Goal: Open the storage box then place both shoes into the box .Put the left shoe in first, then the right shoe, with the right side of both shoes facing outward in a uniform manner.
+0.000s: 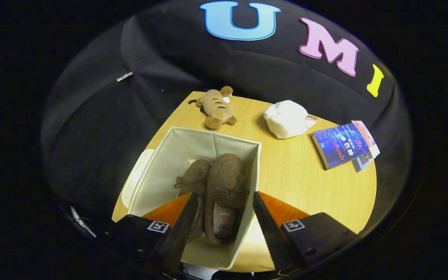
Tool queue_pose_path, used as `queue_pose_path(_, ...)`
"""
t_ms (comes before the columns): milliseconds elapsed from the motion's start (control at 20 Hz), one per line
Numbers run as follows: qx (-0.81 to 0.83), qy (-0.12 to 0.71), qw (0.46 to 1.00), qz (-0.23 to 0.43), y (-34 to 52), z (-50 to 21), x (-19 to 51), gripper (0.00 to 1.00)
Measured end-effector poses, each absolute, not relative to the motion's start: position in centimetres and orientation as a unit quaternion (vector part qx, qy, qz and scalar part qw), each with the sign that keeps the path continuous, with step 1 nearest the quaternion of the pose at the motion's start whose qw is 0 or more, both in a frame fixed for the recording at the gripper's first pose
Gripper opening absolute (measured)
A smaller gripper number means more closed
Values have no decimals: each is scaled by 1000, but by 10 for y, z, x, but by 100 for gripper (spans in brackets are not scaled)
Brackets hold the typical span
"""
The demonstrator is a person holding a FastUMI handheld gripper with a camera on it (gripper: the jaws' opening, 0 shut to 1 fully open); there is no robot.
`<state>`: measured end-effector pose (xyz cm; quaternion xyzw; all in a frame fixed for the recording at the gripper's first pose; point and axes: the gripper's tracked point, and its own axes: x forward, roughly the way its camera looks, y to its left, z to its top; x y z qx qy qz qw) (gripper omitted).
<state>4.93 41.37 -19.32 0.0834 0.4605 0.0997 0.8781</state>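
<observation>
A cream fabric storage box (161,171) stands open on the wooden table (305,182), right under my gripper. Two brown fuzzy shoes lie side by side in it with their toes pointing away from me. The smaller-looking one (193,175) is on the left, close to the box's left wall. The larger-looking one (226,177) lies between my fingers, its inner label showing near the heel. My gripper (225,193) hangs open above the box, one finger on each side of that shoe with a narrow gap either side. The left finger hides the left shoe's heel.
A cream lid-like piece (140,173) lies against the box's left side. Beyond the box are a tan plush toy (216,107) and a white cloth bundle (288,118). A stack of books (342,146) lies at the right. The table's front edge runs just below the box.
</observation>
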Motion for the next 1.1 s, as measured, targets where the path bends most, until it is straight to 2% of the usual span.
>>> queue_pose_path(100, 83, 448, 883, 109, 409, -186, 46, 100)
queue_pose_path(650, 107, 333, 923, 164, 325, -132, 23, 100)
queue_pose_path(1100, 109, 213, 962, 135, 185, -104, -1, 100)
